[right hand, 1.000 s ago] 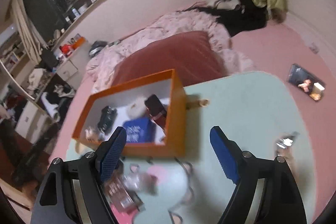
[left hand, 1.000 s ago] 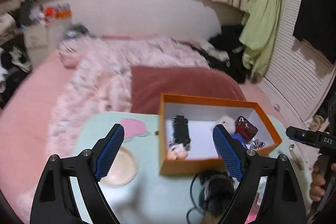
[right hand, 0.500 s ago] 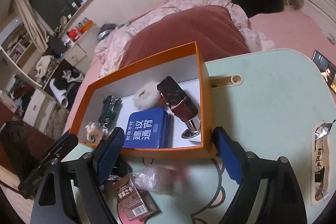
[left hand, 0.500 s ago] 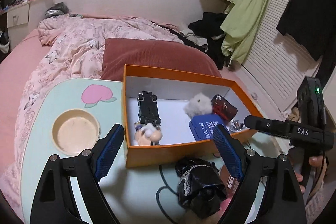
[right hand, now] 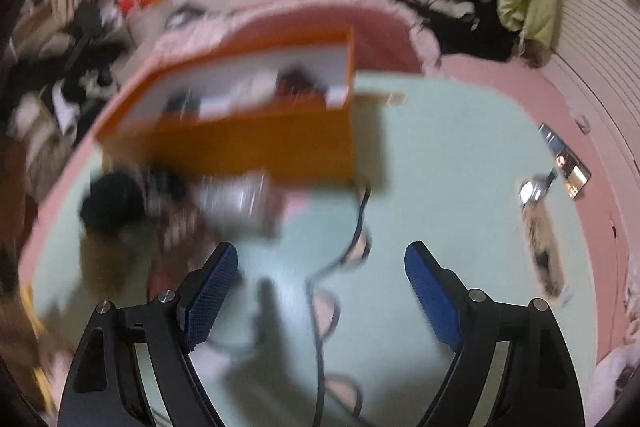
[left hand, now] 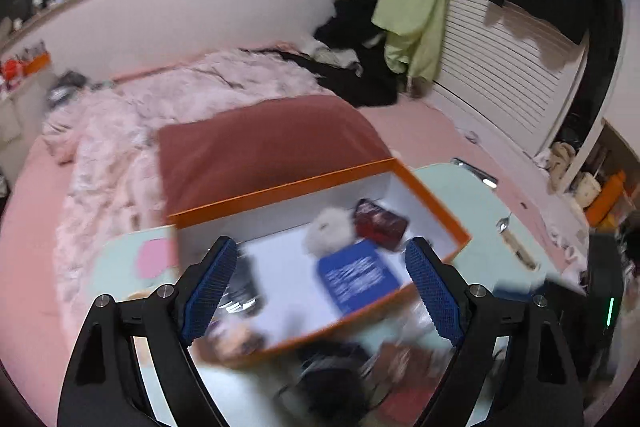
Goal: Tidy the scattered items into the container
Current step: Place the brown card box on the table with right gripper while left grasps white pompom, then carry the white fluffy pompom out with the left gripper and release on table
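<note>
1. Overhead, left gripper hangs above the orange box on the pale green table; fingers spread wide, nothing between them.
2. Box holds a blue tin, a white fluffy ball and a dark red case.
3. Right gripper sits low over the table, fingers apart, empty.
4. Blurred loose items lie just in front of the box; a black bundle beside them.

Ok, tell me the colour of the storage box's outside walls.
Orange outside, white inside; the box shows sharpest in the left wrist view.
</note>
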